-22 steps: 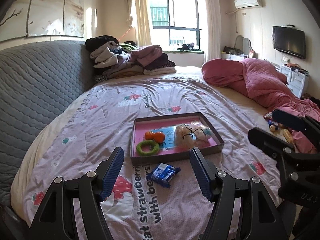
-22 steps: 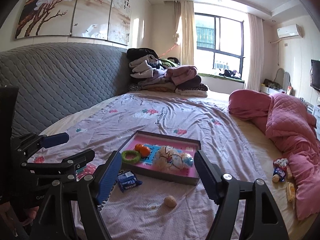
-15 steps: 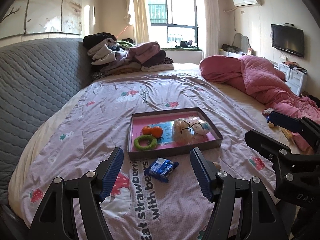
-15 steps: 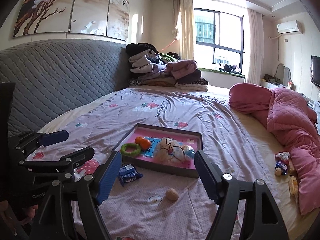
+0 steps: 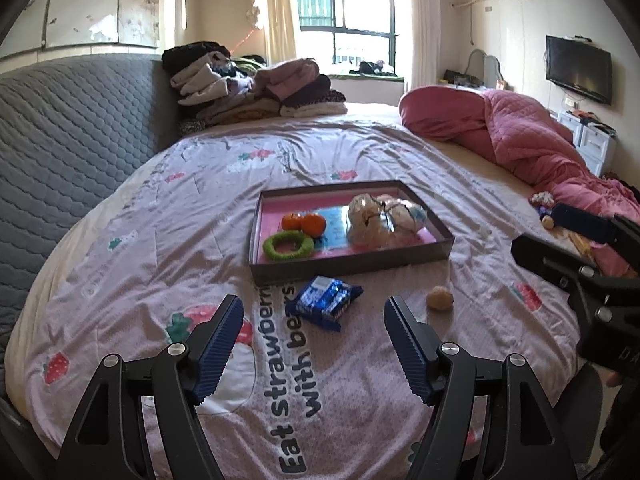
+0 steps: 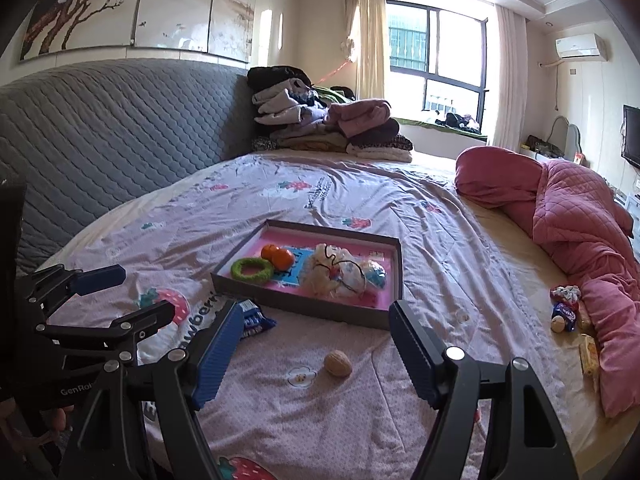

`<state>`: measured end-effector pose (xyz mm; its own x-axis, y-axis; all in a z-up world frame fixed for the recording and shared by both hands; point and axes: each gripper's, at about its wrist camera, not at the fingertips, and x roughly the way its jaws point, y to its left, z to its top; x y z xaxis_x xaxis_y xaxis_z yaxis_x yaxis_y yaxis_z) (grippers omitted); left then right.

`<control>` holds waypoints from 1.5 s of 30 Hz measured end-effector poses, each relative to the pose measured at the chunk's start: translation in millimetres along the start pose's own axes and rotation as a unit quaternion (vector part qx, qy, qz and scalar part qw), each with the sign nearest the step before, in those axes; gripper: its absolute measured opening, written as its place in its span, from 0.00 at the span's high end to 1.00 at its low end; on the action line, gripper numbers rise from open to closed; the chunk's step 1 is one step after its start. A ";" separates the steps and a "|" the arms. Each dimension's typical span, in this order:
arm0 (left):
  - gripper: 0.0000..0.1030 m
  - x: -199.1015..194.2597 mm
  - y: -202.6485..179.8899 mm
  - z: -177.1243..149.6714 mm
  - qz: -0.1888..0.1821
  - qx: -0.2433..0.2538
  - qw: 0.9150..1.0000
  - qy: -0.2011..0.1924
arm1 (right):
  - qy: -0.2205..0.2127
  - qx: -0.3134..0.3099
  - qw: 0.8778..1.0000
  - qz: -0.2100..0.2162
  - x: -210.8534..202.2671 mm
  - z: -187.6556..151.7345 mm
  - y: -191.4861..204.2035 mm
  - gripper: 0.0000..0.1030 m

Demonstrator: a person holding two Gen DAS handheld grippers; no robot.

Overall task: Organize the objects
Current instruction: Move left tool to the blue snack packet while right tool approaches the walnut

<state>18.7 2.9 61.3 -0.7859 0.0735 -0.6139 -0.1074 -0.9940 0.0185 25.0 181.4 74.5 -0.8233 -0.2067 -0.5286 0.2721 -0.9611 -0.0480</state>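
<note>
Blue snack packet (image 5: 325,297) lies centre frame on the bedspread (image 5: 160,240), just before the tray (image 5: 348,266), walnut (image 5: 439,298) to its right; I hold left gripper (image 5: 312,322) and right gripper (image 6: 314,326) wide, empty, above.

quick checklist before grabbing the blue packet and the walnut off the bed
1. Left gripper open and empty: ok, jaws spread wide.
2. Right gripper open and empty: ok.
3. Blue snack packet free to grasp: ok, it lies flat on the bedsheet just in front of the tray, with nothing on top of it.
4. Walnut free to grasp: ok, it sits alone on the sheet between the right gripper's fingers in its view.
5. Room in the tray: ok, bare pink floor shows beside the green ring, oranges and plastic bag.
6. Packet sealed: cannot tell.
</note>
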 end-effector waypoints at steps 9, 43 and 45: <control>0.28 14.4 -3.9 -15.9 -0.004 0.007 1.000 0.017 | 0.020 0.002 1.000 0.003 10.8 -15.0 -4.6 0.28; 0.28 101.9 2.6 -55.3 -0.037 -0.003 0.997 0.072 | 0.110 0.011 0.994 0.009 94.3 -79.1 -21.1 0.28; 0.28 111.0 3.3 -53.3 -0.037 -0.002 0.997 0.074 | 0.113 0.007 0.993 0.009 102.5 -79.4 -21.6 0.28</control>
<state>-36.4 3.5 -48.8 -0.6781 0.1350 -0.7224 -0.1590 -0.9867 -0.0352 -25.7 195.6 -45.9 -0.6846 -0.1788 -0.7066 0.2770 -0.9605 -0.0253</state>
